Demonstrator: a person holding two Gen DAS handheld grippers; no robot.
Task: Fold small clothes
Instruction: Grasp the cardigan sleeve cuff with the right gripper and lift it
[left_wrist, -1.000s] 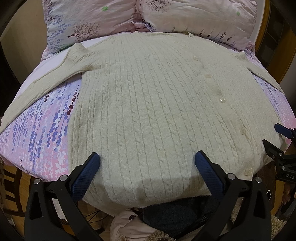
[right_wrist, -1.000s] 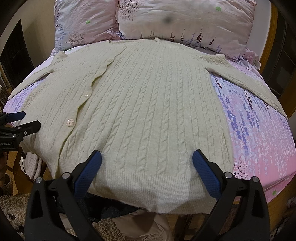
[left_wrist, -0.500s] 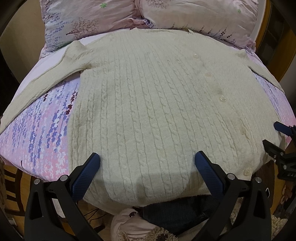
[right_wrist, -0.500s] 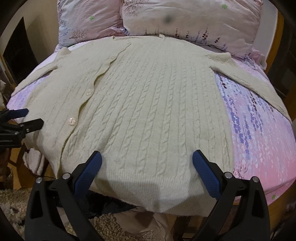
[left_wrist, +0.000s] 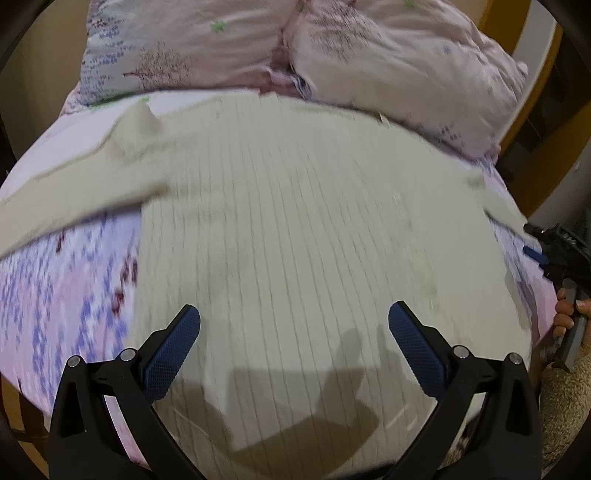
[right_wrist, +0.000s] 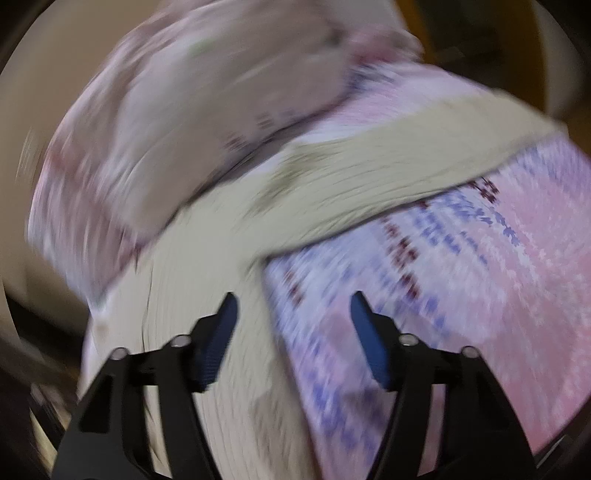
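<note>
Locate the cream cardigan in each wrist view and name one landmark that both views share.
Left wrist view: the cream cardigan fills the centre, spread flat on the bed.
Right wrist view: lower left, one sleeve stretching to the upper right.
Shared landmark: the pink pillows beyond it.

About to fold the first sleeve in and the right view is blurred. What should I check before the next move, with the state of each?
1. Cardigan body lies flat on the bed: ok.
2. Left tongs open, nothing between them: ok.
3. Right tongs empty; they have just been closing: ok.
4. Right sleeve lies stretched out over the bedspread: ok.
5. Right tongs lined up on the sleeve: not ok, they hover over the body's edge.
6. Buttons fastened: cannot tell, too blurred.
</note>
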